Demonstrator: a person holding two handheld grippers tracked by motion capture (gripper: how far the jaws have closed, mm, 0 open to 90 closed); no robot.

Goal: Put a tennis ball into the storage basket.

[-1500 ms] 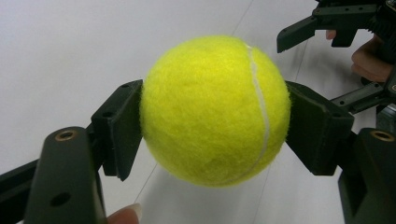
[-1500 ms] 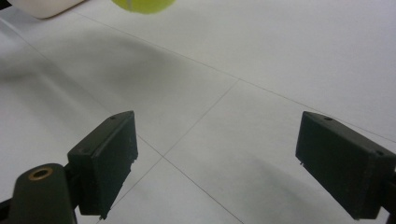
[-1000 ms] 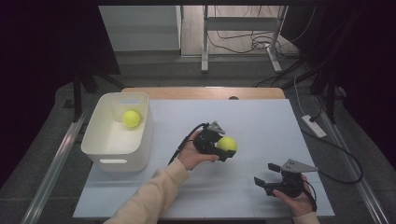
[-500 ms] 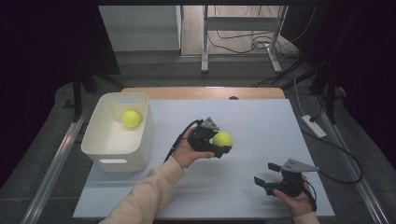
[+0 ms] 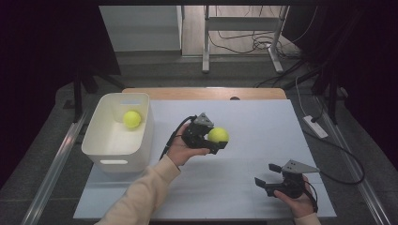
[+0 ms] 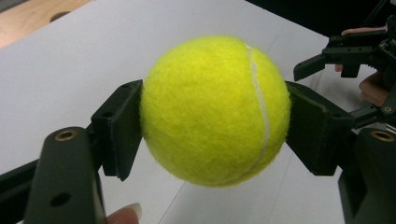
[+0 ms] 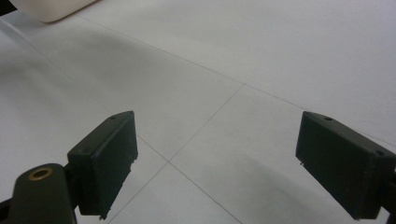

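My left gripper (image 5: 217, 138) is shut on a yellow tennis ball (image 5: 218, 135), held above the middle of the white table sheet (image 5: 253, 122). The left gripper view has that tennis ball (image 6: 215, 109) squeezed between both black jaws, with the left gripper (image 6: 212, 121) around it. A second tennis ball (image 5: 132, 119) lies inside the white bin (image 5: 101, 140) at the left. My right gripper (image 5: 266, 175) rests low at the front right, open, jaws pointing left. In the right gripper view the right gripper (image 7: 217, 161) has only bare sheet between its pads.
A wooden table edge (image 5: 206, 93) runs behind the sheet. A white power strip (image 5: 315, 126) and cables lie on the floor at the right. The right gripper (image 6: 345, 53) appears at the far right of the left gripper view. The bin's corner (image 7: 51, 9) shows top left in the right gripper view.
My left gripper has carried the tennis ball a little to the left, toward the bin. The right gripper has stayed put.
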